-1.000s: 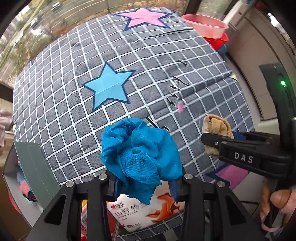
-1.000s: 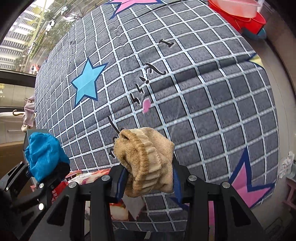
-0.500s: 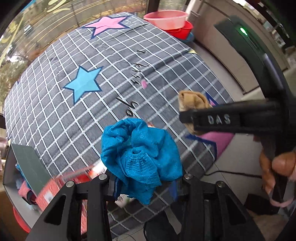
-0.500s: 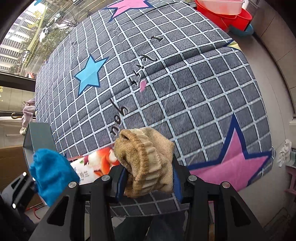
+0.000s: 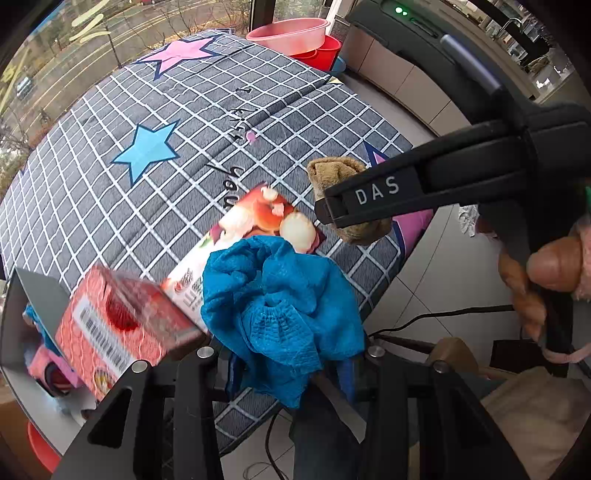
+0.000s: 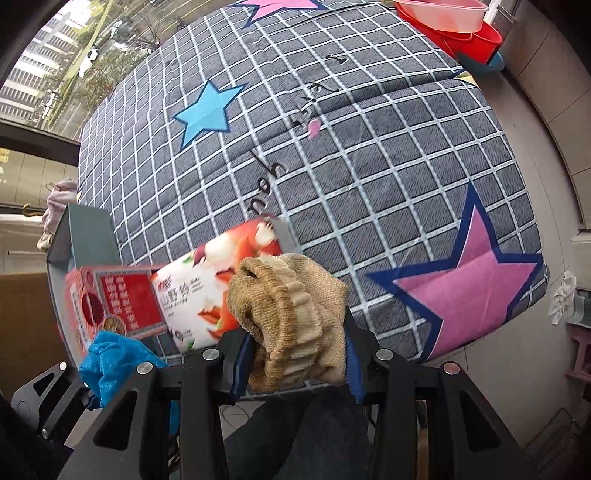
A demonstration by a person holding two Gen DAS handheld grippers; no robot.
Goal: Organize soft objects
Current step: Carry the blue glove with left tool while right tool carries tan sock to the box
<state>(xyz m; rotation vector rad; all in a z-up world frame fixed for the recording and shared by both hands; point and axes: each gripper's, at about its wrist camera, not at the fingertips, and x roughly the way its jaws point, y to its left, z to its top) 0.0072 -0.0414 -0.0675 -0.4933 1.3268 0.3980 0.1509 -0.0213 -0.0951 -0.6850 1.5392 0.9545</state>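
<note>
Left gripper (image 5: 288, 363) clenched on crumpled blue mesh cloth (image 5: 280, 302); right gripper (image 6: 295, 363) clamping tan knit sock (image 6: 291, 317). Both lifted off grey checked star-print blanket (image 6: 369, 147), likely for sorting; open bin (image 5: 33, 295) at nine o'clock.

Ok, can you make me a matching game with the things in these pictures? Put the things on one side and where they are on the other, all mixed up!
Things:
1. blue cloth
2. tan sock
3. pink basin
4. blue star

Places:
A. printed on the checked blanket
B. clamped in the left gripper
C. at the far end, past the blanket, stacked on a red basin
D. clamped in the right gripper

Right pairs: 1-B, 2-D, 3-C, 4-A
</note>
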